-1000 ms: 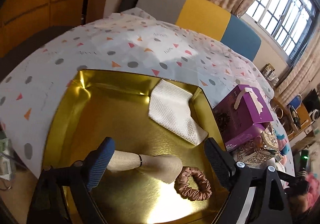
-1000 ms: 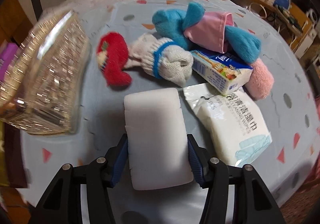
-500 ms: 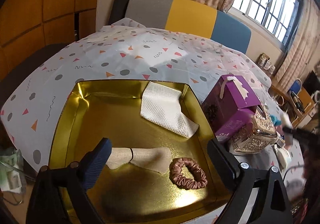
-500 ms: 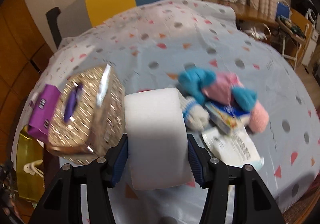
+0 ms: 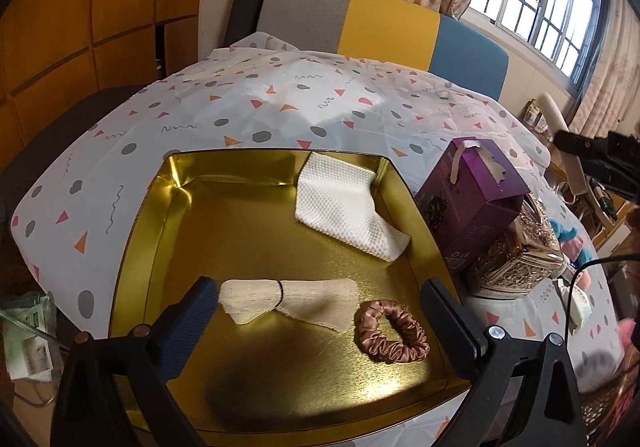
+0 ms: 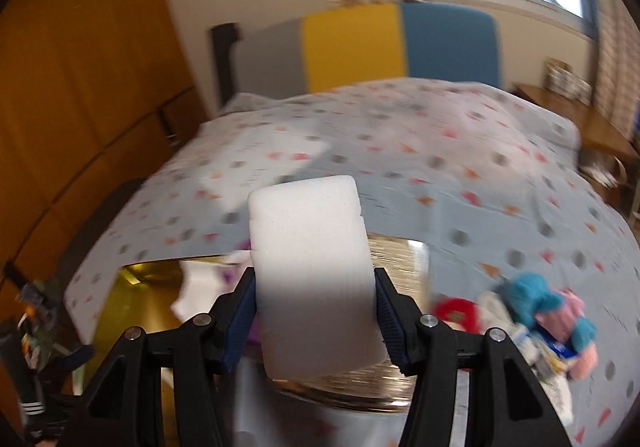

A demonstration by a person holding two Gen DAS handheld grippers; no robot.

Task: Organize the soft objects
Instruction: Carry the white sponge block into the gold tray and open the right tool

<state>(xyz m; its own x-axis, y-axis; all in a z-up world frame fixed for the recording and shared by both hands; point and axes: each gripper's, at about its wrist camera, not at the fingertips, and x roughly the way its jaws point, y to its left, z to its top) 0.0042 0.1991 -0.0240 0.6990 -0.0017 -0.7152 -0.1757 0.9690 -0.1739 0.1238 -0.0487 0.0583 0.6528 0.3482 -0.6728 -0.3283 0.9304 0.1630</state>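
Above the patterned tablecloth [image 6: 440,135], right gripper [image 6: 314,311] clamps a white sponge [image 6: 312,267]; left gripper [image 5: 320,323] gapes.

I see a gold tray [image 5: 140,231] holding a white waffle-textured cloth [image 5: 344,207], a beige knit cloth [image 5: 288,299] and a copper-pink satin scrunchie [image 5: 390,331]; beside it, a purple box [image 5: 472,199]. My white sponge [image 6: 316,271] is plain.

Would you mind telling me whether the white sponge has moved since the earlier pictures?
Yes. Clamped in the right tongs, the white sponge has left the tablecloth beside the soft toys and now hangs raised, nearer the gold tray.
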